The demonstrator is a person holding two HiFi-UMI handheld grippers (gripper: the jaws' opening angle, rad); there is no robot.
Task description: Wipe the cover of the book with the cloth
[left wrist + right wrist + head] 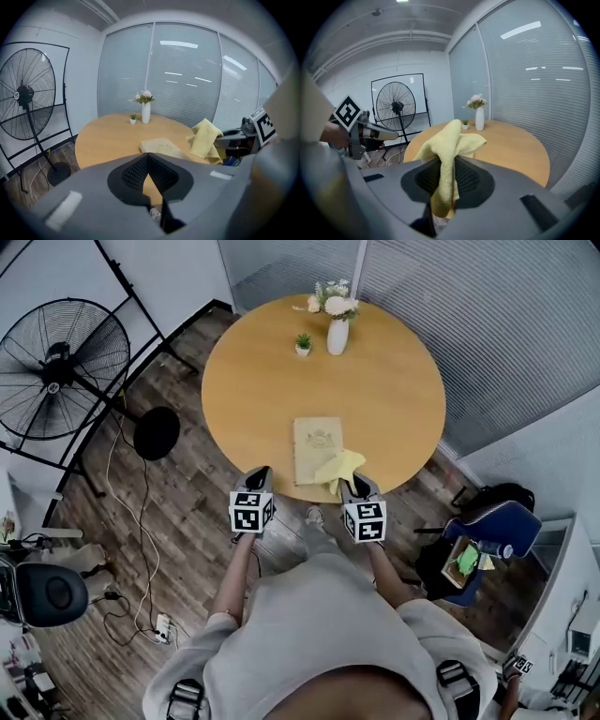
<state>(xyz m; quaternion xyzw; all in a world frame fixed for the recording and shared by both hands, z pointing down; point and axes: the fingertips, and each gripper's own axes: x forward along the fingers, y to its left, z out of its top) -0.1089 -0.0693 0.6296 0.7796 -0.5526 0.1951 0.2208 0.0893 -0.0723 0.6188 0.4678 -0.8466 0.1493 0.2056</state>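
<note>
R gripper (359, 486) tight on cloth (339, 468) near book (316, 446); L gripper (260, 473) closed, empty

Bright even ceiling light; fisheye edges dark, blurred.

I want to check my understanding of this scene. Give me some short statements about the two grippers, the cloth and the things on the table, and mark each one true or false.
1. The right gripper is shut on the yellow cloth. True.
2. The left gripper holds the book. False: its jaws are together on nothing, and the book lies flat on the round table.
3. The white vase with flowers stands near the far edge of the table. True.
4. The small potted plant stands on the book. False: it stands on the table beside the vase, well apart from the book.
</note>
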